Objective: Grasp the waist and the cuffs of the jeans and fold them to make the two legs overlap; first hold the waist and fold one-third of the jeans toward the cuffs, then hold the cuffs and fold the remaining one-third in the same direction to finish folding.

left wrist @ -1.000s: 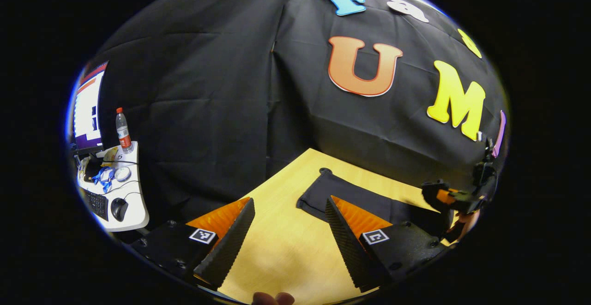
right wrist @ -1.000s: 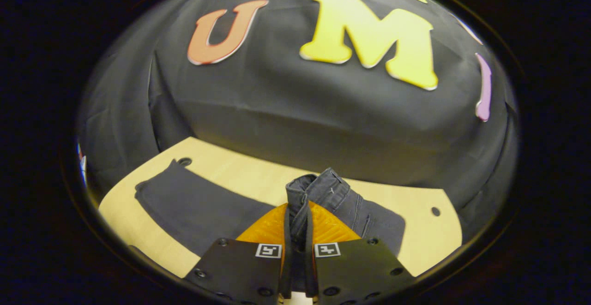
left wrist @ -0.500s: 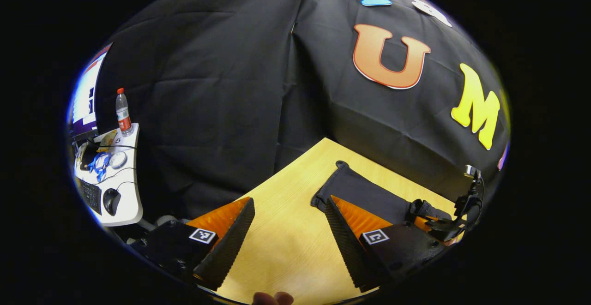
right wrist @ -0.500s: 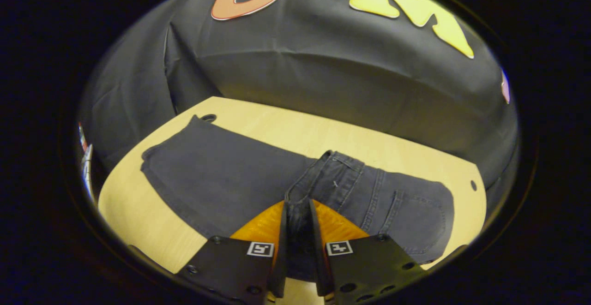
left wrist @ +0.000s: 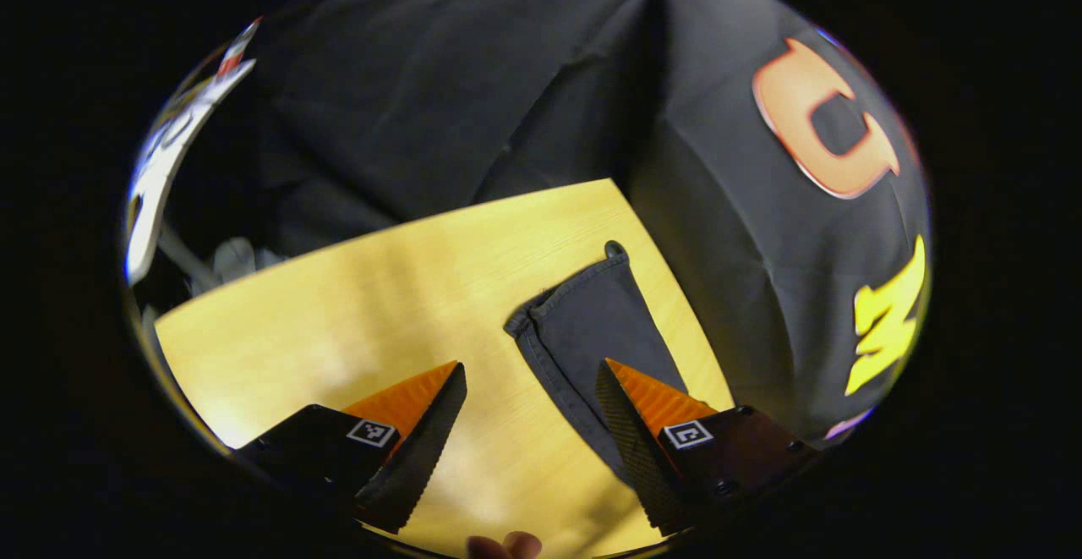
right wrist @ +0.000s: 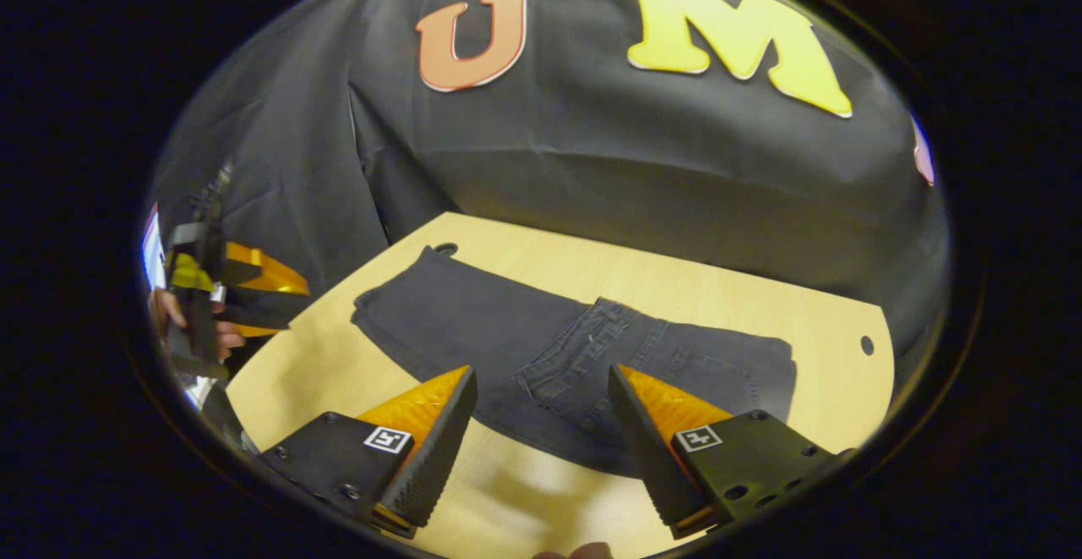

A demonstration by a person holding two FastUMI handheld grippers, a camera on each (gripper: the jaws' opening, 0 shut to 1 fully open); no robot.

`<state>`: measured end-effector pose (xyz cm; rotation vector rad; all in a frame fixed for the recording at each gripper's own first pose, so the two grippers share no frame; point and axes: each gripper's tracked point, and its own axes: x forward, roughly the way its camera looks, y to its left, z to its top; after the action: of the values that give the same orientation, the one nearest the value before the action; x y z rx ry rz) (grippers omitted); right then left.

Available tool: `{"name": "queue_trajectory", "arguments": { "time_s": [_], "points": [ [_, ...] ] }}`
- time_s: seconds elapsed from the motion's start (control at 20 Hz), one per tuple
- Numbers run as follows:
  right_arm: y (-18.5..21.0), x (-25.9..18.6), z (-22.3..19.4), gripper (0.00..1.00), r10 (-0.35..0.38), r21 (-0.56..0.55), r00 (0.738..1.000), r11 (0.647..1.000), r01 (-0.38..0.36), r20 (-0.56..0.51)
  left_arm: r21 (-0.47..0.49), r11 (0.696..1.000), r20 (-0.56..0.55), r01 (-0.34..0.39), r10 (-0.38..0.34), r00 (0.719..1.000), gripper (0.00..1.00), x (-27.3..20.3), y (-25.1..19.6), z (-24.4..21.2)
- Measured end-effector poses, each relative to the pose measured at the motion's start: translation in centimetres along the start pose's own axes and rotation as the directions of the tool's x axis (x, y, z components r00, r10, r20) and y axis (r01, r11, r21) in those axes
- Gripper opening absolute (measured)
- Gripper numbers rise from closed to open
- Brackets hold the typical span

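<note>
The dark jeans (right wrist: 541, 348) lie flat on the light wooden surface (right wrist: 744, 301). In the right gripper view, the waist part (right wrist: 592, 356) is folded over onto the legs, so the pockets and seams face up in the middle. The leg end with the cuffs (right wrist: 397, 301) reaches out to the left, close to a small hole in the surface (right wrist: 445, 249). The right gripper (right wrist: 541, 407) hangs just above the near edge of the jeans with its two fingers spread wide, holding nothing. Far off to the left in that view, a hand (right wrist: 190, 322) holds the left gripper (right wrist: 275, 297) up beside the surface edge, well apart from the jeans. In the left gripper view, the left gripper (left wrist: 528, 402) is wide apart too and grips nothing. The cuffs (left wrist: 583, 318) lie just ahead of its right finger (left wrist: 630, 424), with bare surface (left wrist: 355, 288) between the fingers.
</note>
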<state>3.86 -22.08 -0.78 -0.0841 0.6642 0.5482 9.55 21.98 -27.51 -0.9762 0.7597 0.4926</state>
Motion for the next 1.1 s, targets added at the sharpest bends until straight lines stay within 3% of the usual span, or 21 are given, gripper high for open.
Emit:
{"name": "queue_trajectory", "arguments": {
  "time_s": [0.15,0.25,0.4,0.55,0.65,0.95,1.05,1.1],
  "points": [
    [-2.6,-3.6,0.6,0.95,-0.027,0.007,0.999,1.000,0.027,0.038,-0.155,0.987,-0.135,-0.050,0.029,0.990,0.99,3.5,-0.3,-0.6],
    [-4.6,-5.5,0.5,0.95,-0.058,0.017,0.997,0.998,0.057,0.047,-0.168,0.978,-0.197,-0.122,0.088,0.976,0.99,5.8,0.3,-0.8],
    [-7.4,-7.7,-0.6,0.95,-0.111,0.051,0.993,0.993,0.109,0.036,-0.112,0.979,-0.203,-0.168,0.143,0.969,0.99,8.1,0.7,-0.7],
    [-9.9,-8.6,-3.0,0.97,-0.155,0.102,0.988,0.983,0.155,-0.014,-0.220,0.963,-0.222,-0.158,0.109,0.969,0.99,8.6,-1.4,0.2],
    [-11.3,-8.6,-4.5,0.97,-0.171,0.131,0.984,0.975,0.177,-0.058,-0.216,0.948,-0.264,-0.233,0.173,0.949,0.99,9.2,-0.6,0.0],
    [-13.9,-8.4,-4.4,0.97,-0.199,0.193,0.978,0.959,0.207,-0.063,-0.239,0.899,-0.347,-0.368,0.275,0.897,1.00,10.6,-1.6,1.1],
    [-14.2,-8.2,-5.2,0.96,-0.200,0.224,0.977,0.951,0.213,-0.077,-0.208,0.883,-0.342,-0.420,0.337,0.877,0.98,10.3,-0.8,0.8],
    [-14.4,-8.2,-5.7,0.96,-0.201,0.242,0.976,0.946,0.217,-0.087,-0.190,0.875,-0.330,-0.446,0.371,0.868,0.84,10.2,-0.3,0.6]
  ]
}}
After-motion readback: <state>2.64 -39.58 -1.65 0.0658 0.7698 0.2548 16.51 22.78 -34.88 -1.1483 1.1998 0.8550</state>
